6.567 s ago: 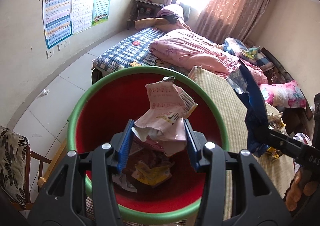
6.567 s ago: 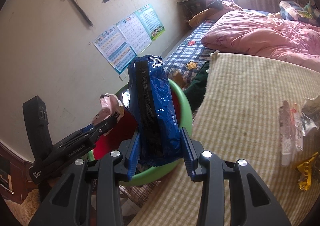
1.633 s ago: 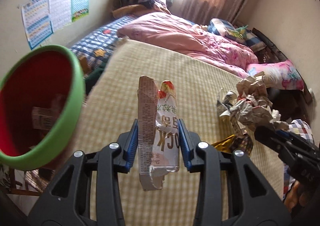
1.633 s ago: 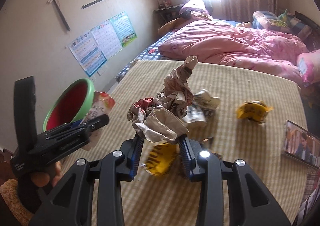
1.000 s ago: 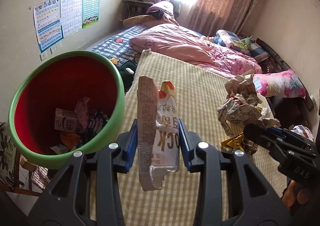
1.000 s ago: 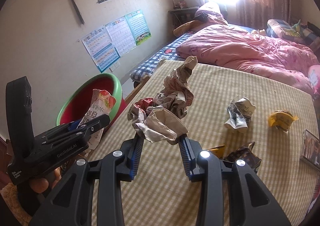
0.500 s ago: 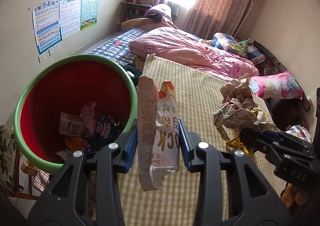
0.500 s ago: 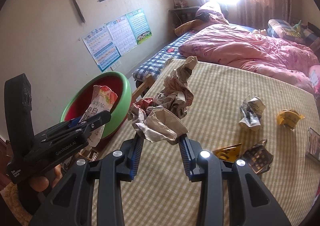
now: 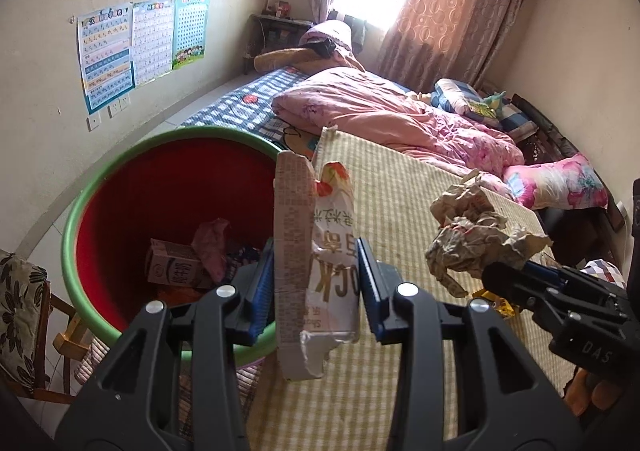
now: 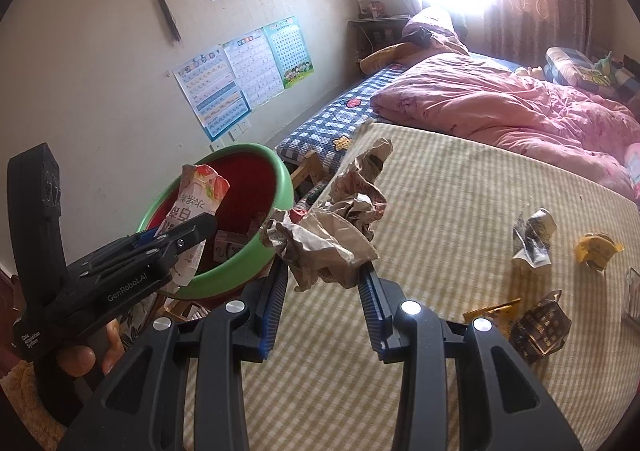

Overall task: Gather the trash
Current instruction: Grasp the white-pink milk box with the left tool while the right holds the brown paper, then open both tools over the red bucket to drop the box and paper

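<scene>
Nearest the left wrist camera, the left gripper [image 9: 316, 287] is clamped on a flattened white and pink snack wrapper with printed lettering [image 9: 320, 247], which stands upright between its blue pads. Just left of it, the round red bin with a green rim [image 9: 120, 171] sits beside the bed's near left edge, holding a small carton and other wrappers. To the right, the right gripper [image 10: 324, 283] is closed on a large crumpled wad of brown and white paper [image 10: 332, 227], held above the yellow striped woven mat [image 10: 440, 203] that covers the bed. On the mat to the right lie a dark foil wrapper [image 10: 540, 325], a crumpled grey-white wrapper [image 10: 534, 237] and a yellow wrapper [image 10: 598, 249]. Farther back, a pink quilt [image 10: 500, 107] lies heaped across the bed.
</scene>
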The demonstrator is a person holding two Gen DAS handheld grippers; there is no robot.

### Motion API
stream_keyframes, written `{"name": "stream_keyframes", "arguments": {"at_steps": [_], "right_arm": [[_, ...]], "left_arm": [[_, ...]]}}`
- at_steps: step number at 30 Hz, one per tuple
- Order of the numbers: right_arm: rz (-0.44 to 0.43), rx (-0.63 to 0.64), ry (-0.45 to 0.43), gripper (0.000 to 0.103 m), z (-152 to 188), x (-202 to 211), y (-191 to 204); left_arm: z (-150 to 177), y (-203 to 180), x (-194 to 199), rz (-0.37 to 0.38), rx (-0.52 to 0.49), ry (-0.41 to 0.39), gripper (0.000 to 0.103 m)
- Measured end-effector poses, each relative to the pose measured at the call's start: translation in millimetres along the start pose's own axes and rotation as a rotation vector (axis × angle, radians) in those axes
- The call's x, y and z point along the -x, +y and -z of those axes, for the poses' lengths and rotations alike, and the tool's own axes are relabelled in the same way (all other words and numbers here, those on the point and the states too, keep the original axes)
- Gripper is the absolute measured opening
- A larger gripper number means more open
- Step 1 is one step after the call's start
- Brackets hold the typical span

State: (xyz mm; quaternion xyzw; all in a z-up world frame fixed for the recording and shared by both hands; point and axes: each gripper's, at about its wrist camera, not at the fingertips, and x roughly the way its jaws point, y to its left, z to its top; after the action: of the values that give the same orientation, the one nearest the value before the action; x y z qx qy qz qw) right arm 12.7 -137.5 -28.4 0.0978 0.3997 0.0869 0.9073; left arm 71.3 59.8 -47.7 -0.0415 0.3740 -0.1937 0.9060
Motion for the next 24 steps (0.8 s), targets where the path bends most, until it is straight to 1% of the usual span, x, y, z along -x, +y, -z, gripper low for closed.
{"name": "stream_keyframes", "arguments": {"at_steps": [8, 14, 18, 24], "right_arm": [[0.007, 0.015, 0.0, 0.035, -2.3, -4.2, 16.6], [0.007, 0.028, -0.002, 0.035, -2.9, -7.8, 29.2], [0.01, 0.034, -0.005, 0.035, -3.0, -10.6, 36.6], [0.013, 0.031, -0.005, 0.035, -2.3, -13.8, 42.2]], "left_arm": [[-3.8, 14.2, 2.2, 0.007, 0.001, -0.001, 0.037], [-6.5, 23.3, -0.2, 0.017, 0.004, 0.022, 0.037], [-8.5, 26.9, 0.9, 0.007, -0.003, 0.015, 0.038], [-4.4, 42.5, 1.9, -0.011, 0.008, 0.02, 0.038]]}}
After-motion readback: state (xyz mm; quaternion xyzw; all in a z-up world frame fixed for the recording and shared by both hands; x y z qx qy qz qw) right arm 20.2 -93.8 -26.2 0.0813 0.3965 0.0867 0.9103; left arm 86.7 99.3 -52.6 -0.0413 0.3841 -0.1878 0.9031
